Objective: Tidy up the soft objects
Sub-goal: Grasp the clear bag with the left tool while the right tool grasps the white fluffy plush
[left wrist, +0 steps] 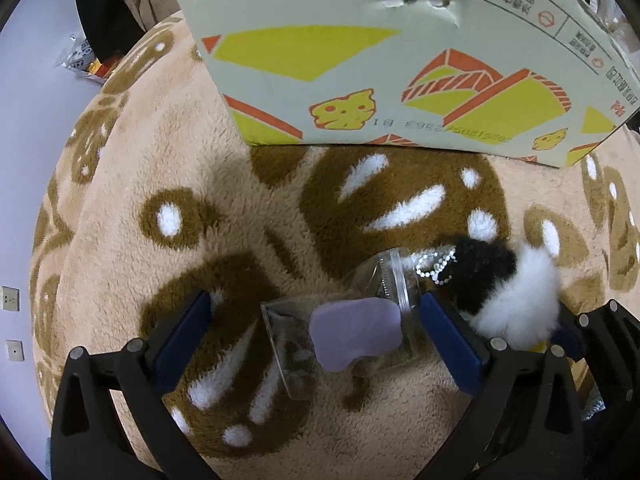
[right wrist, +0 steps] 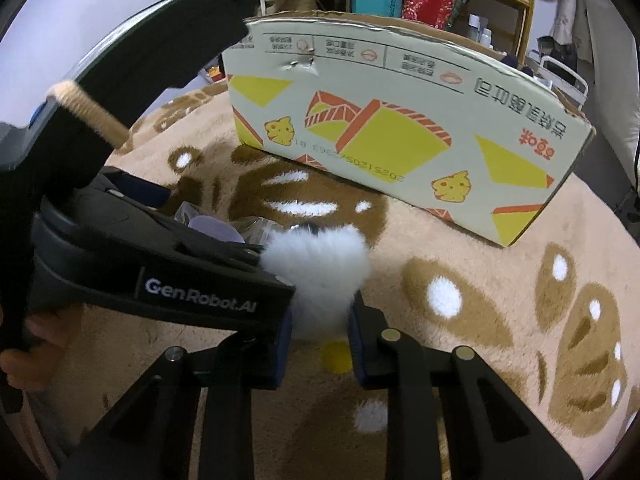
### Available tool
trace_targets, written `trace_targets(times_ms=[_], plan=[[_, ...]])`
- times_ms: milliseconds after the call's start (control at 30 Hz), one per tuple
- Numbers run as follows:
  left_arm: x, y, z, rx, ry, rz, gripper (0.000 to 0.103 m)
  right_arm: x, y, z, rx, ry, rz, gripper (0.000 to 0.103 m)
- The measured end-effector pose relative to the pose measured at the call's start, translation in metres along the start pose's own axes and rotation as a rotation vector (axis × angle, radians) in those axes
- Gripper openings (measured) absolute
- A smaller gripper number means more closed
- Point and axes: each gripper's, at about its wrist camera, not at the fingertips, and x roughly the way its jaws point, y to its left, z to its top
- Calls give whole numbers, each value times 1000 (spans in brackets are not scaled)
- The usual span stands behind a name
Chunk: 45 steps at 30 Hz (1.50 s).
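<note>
Between our right gripper's [right wrist: 318,340] blue pads [right wrist: 283,344] sits the white fluffy toy [right wrist: 320,276], the pads narrowed against its lower end, a yellow bit showing just beneath; we judge the hold made, though fur hides the true contact. Our left gripper [left wrist: 316,332] stands wide, its fingers [left wrist: 452,344] straddling a clear plastic pouch [left wrist: 344,332] with a lilac soft piece [left wrist: 354,330] inside, touching neither side that we can see.

Outward at one o'clock in the left view, the toy's black tuft [left wrist: 482,270] and its bead chain [left wrist: 438,266] lie against the pouch's ridged closure. Under everything is the tan and brown fleece blanket [right wrist: 480,264]. At twelve o'clock stands the printed cardboard box [right wrist: 400,120], near but apart from both grippers, likely where these soft things belong.

Risks, as we judge them: the chain may snag the pouch as we lift the toy and drag it along. Fur compresses, so the toy could slip out. Our two grippers sit almost touching at the toy, so closing the left one could catch fur rather than the slick pouch.
</note>
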Motion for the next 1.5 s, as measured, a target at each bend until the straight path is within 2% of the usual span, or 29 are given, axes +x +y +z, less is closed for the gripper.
trace_targets(times_ms=[167,400,667,1033,1267,1500], plan=[[-2,-4,1,-14,10,-3,102,0,-2,1,13,1,10,26],[4,-8,2,-2,19,32,102,4,-4,1,20,13,21,26],[5,-1,-1,7,23,29,102,8,2,-2,5,16,0,27],[-13,2,-28,60,-16,43,74,10,9,-5,6,21,-4,27],[-23,9,-34,35,-29,-4,73,7,4,-3,18,19,6,27],[-30,20,-36,6,-46,-24,56,5,0,-2,39,13,27,27]])
